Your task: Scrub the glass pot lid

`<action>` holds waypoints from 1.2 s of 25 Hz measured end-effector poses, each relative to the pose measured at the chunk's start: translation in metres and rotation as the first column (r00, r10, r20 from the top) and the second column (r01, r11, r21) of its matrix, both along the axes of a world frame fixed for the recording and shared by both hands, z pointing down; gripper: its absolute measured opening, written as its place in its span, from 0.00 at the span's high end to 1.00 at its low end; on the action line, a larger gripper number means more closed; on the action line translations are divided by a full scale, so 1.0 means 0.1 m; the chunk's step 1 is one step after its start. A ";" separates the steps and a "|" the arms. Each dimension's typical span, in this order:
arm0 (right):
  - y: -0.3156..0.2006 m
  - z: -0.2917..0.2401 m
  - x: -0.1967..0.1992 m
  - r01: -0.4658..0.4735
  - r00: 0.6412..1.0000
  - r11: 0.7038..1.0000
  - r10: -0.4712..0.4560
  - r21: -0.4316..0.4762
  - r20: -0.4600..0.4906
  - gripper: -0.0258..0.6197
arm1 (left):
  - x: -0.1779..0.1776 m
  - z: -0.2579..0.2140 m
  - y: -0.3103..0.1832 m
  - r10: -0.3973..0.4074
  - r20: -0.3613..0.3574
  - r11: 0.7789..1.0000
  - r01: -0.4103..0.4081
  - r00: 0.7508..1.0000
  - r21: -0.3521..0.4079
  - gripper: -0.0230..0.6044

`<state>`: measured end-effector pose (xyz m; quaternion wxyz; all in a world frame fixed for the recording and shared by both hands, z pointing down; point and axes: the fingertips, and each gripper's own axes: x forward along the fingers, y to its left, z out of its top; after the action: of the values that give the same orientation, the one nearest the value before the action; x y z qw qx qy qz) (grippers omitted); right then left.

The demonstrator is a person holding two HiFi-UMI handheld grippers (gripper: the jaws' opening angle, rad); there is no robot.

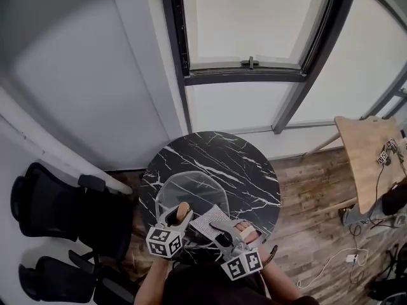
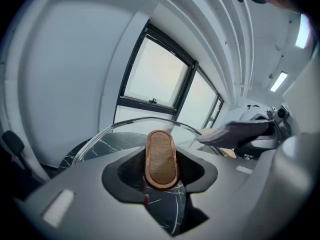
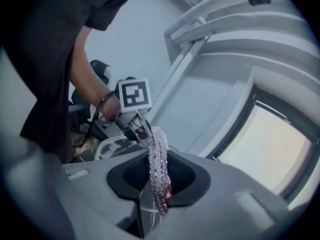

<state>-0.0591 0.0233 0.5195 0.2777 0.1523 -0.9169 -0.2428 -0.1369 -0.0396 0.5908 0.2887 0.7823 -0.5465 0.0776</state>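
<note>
The glass pot lid (image 1: 198, 189) stands tilted on the round black marble table (image 1: 241, 164), near its front left. My left gripper (image 1: 180, 217) is shut on the lid's wooden handle (image 2: 160, 159), and the lid's glass rim (image 2: 131, 124) arcs beyond the jaws. A silvery scrub cloth (image 3: 159, 169) is pinched edge-on in my right gripper (image 1: 220, 232), which is shut on it. The cloth (image 1: 208, 221) lies flat just right of the lid's lower edge. In the right gripper view the left gripper's marker cube (image 3: 134, 95) shows behind the cloth.
Two black office chairs (image 1: 44, 202) stand left of the table. A wooden tabletop (image 1: 372, 154) and floor cables (image 1: 346, 259) are at the right. A wall and window (image 1: 248, 24) rise behind the table.
</note>
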 end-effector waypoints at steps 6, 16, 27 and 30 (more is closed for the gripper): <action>-0.30 -0.85 0.74 -0.146 0.806 0.936 0.300 -0.319 0.510 0.83 | -0.19 -0.28 -0.05 0.001 -0.162 0.994 0.017 0.987 0.108 0.68; -0.87 -0.98 0.87 -0.066 0.618 0.880 0.406 -0.471 0.673 0.83 | -0.07 -1.11 0.18 0.273 -0.424 0.935 -0.135 0.863 0.328 0.68; -0.80 -1.09 0.52 0.140 0.529 0.859 0.355 -0.492 0.770 0.83 | 0.29 -1.22 0.29 0.404 -0.563 0.897 -0.189 0.722 0.400 0.68; -0.65 -1.10 0.44 0.181 0.553 0.860 0.312 -0.476 0.773 0.83 | 0.28 -1.22 0.23 0.381 -0.607 0.906 -0.149 0.697 0.397 0.68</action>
<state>-0.0154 -0.0415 0.4097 -0.1493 0.2057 -0.9599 0.1179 -0.1086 -0.0167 0.4690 0.3217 0.8638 -0.2899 -0.2576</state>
